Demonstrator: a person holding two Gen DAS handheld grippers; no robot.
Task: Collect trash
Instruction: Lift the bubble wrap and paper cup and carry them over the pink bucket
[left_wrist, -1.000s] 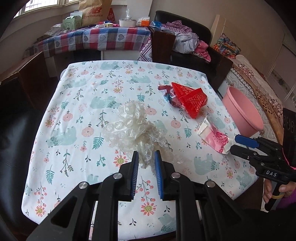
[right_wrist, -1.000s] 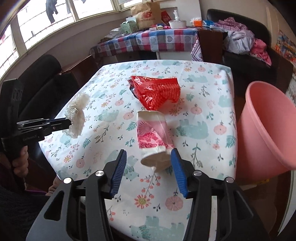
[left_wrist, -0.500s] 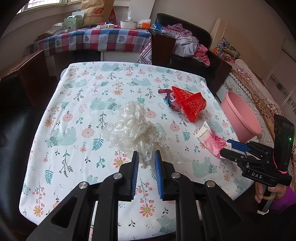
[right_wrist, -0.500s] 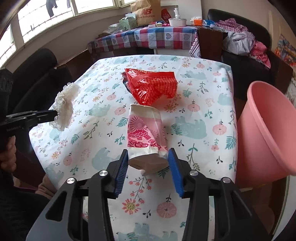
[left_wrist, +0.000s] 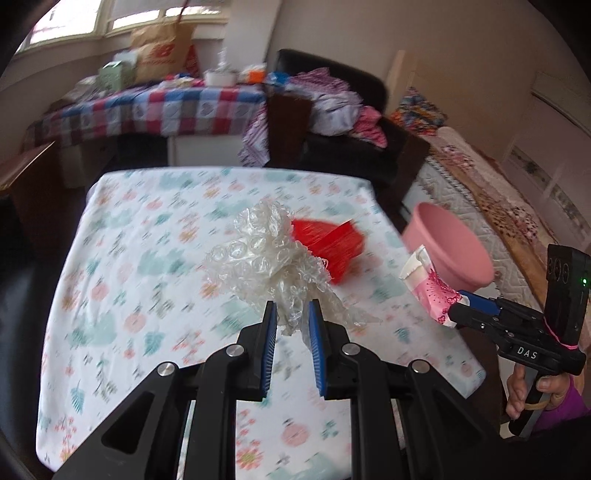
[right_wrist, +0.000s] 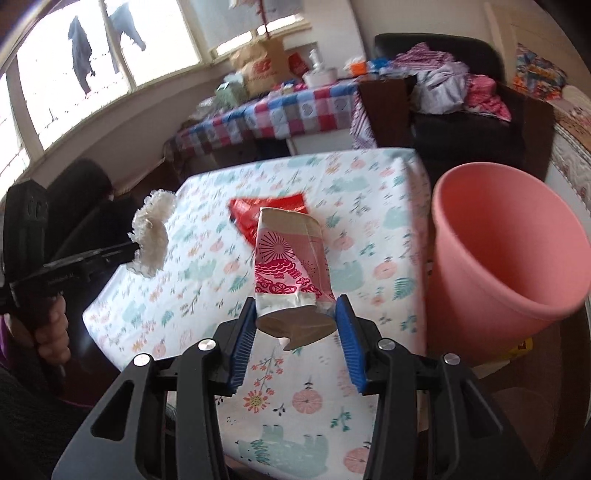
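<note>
Left gripper (left_wrist: 290, 319) has its blue-padded jaws clamped on a crumpled wad of clear bubble wrap (left_wrist: 266, 258), held up off the table (left_wrist: 122, 288). Right gripper (right_wrist: 295, 325) has its jaws clamped on the bottom end of a pink-and-white patterned paper carton (right_wrist: 290, 266), also lifted clear of the table, its far end tilted away from the camera. In the left wrist view the right gripper (left_wrist: 458, 306) sits off the table's right edge with the carton (left_wrist: 428, 288) sticking out toward the table; a hand (left_wrist: 532, 391) grips its handle. In the right wrist view the left gripper (right_wrist: 129, 251) hangs over the table's left edge with the bubble wrap (right_wrist: 151, 236) at its tip.

The table is covered by a white cloth printed with teal animals, pink flowers and leaves. One red plastic bag (left_wrist: 328, 243) lies on the table toward its right half, beyond both held items. A pink bucket (right_wrist: 506, 254) stands on the floor just beside the table's right edge, open mouth up.

Behind the table: a second table with a red-blue checked cloth (right_wrist: 277, 114), cluttered with a brown paper bag (right_wrist: 262, 66), boxes and a white bowl. Right of that, a dark armchair (right_wrist: 480, 107) piled with clothes. A bed with patterned cover (left_wrist: 491, 195) runs beyond the bucket. Windows (right_wrist: 92, 51) behind the checked table show clothes hanging outside. Dark chair (right_wrist: 81, 195) at the table's left.
</note>
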